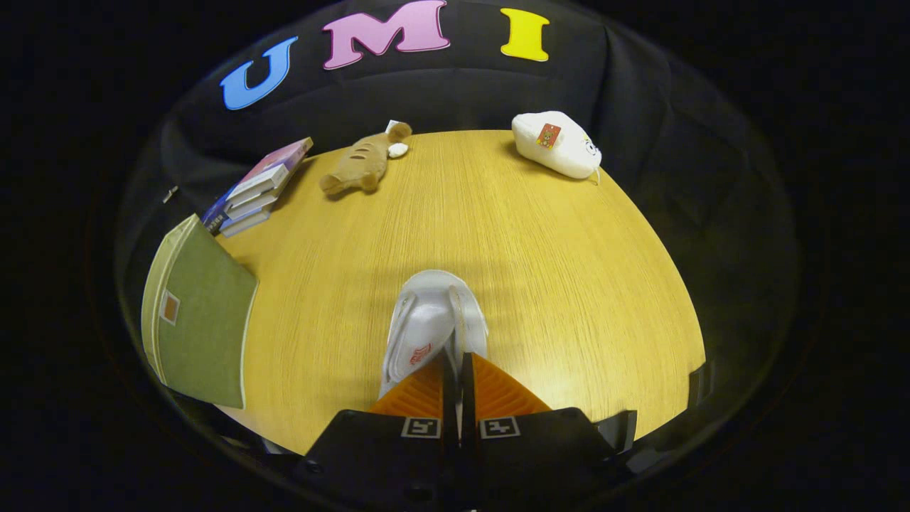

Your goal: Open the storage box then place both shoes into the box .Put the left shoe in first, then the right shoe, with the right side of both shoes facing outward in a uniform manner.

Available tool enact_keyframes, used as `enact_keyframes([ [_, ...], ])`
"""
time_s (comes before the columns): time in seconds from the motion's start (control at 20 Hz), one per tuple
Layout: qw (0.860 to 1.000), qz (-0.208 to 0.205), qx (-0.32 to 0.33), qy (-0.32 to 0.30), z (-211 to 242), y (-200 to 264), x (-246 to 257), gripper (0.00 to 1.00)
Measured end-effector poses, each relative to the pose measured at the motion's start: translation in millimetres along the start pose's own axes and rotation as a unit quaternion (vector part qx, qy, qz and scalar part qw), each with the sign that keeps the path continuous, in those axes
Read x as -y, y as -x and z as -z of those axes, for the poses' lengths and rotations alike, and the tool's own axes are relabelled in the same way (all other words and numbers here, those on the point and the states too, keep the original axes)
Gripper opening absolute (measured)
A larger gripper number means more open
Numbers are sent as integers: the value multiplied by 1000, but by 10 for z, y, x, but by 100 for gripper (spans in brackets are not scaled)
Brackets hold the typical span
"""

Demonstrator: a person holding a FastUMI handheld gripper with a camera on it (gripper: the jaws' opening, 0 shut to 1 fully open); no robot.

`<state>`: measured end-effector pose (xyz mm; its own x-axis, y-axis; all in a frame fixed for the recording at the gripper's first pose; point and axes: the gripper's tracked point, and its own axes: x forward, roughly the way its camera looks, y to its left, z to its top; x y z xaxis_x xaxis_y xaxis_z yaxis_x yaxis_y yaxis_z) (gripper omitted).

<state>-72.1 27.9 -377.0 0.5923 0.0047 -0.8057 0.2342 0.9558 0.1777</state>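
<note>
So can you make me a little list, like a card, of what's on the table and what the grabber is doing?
table: wooden top
shoe: white sandal, between and just ahead of the fingers
hand-held gripper: fingers nearly together, pinching the shoe's strap
storage box: green, lid open, at the table's left edge
books: stack beyond the box
toys: brown plush and white plush, far side of the table
</note>
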Motion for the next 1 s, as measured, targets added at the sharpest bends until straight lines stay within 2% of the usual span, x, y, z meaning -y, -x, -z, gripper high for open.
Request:
enact_keyframes([
  [0.05,1000,13,0,12,40,-37,56,5],
  [0.25,999,14,28,27,0,-202,43,5],
  [0.35,999,15,26,34,-44,-297,65,10],
  [0.4,999,22,26,37,-60,-315,104,18],
  [0.45,999,27,30,33,-89,-328,171,18],
  [0.5,999,19,33,17,-99,-336,180,11],
  [0.6,999,-2,32,-15,-94,-257,102,5],
  [0.8,995,-43,61,-67,-338,27,-118,5],
  [1.0,991,-72,82,-71,-707,486,-457,5],
])
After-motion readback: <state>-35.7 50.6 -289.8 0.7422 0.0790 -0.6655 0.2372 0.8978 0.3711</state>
